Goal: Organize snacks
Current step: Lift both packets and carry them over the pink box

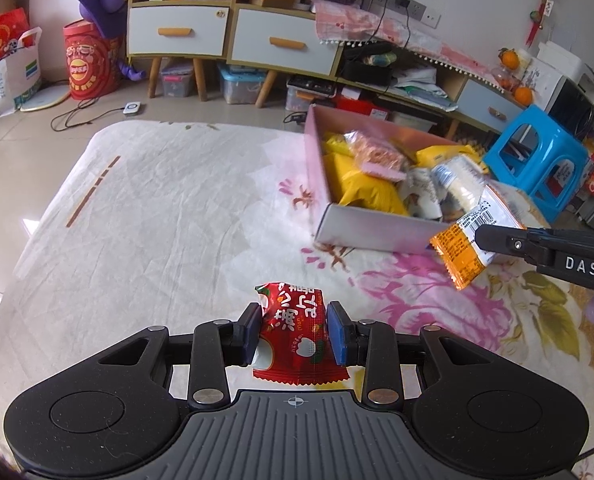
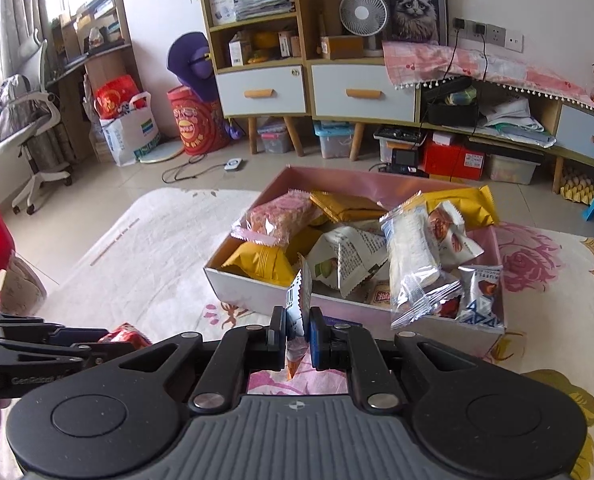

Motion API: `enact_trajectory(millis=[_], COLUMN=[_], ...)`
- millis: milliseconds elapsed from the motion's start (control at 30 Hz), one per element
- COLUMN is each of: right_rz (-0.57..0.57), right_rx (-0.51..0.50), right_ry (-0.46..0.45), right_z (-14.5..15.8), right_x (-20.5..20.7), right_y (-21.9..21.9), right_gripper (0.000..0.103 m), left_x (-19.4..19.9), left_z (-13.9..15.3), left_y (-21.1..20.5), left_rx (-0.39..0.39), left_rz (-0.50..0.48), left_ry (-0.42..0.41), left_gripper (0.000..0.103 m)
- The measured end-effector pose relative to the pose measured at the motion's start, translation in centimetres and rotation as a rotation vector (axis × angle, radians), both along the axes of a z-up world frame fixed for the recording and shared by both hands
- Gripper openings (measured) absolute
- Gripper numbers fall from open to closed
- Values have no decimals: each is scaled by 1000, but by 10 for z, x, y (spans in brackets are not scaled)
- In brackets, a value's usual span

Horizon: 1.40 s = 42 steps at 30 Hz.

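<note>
My left gripper [image 1: 295, 330] is shut on a red snack packet [image 1: 293, 336] and holds it above the flowered cloth. My right gripper [image 2: 298, 332] is shut on an orange-and-white snack packet [image 2: 297, 304], seen edge-on; that packet also shows in the left wrist view [image 1: 473, 244], just in front of the box. A pink box [image 2: 233, 284] holds several snack packets, yellow, white and pink. The box lies ahead of my right gripper and to the right of my left gripper, where its near wall [image 1: 377, 228] shows.
The cloth-covered table [image 1: 157, 220] stretches left of the box. A blue stool [image 1: 545, 160] stands beyond the table's right side. Cabinets [image 2: 337, 88], storage bins and a red drum [image 2: 193, 124] line the far wall. A white chair [image 2: 29, 120] stands at left.
</note>
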State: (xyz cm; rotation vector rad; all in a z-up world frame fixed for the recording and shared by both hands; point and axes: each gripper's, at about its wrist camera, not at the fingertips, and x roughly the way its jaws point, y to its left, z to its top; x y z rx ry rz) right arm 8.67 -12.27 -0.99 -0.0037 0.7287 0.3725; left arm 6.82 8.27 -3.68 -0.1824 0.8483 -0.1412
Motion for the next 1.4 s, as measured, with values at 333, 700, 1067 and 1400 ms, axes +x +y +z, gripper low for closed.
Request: enact_trajectory(millis=[333, 700, 1067, 1400], right_rz=[-44, -66, -76, -137], right_rx=[41, 99, 130, 147], right_ry=[-38, -73, -93, -81], right_z=[16, 26, 36, 21], right_x=[1, 5, 38, 98], right_y=[-25, -41, -45, -48], right_gripper=[1, 1, 1, 1], left_x=[11, 13, 59, 143], left_z=[22, 42, 67, 43], left_y=[-26, -56, -58, -73], left_rx=[-70, -58, -38, 3], left_rz=[6, -18, -45, -42], left_ry=[-43, -119, -201, -205], left_gripper=[32, 32, 32, 32])
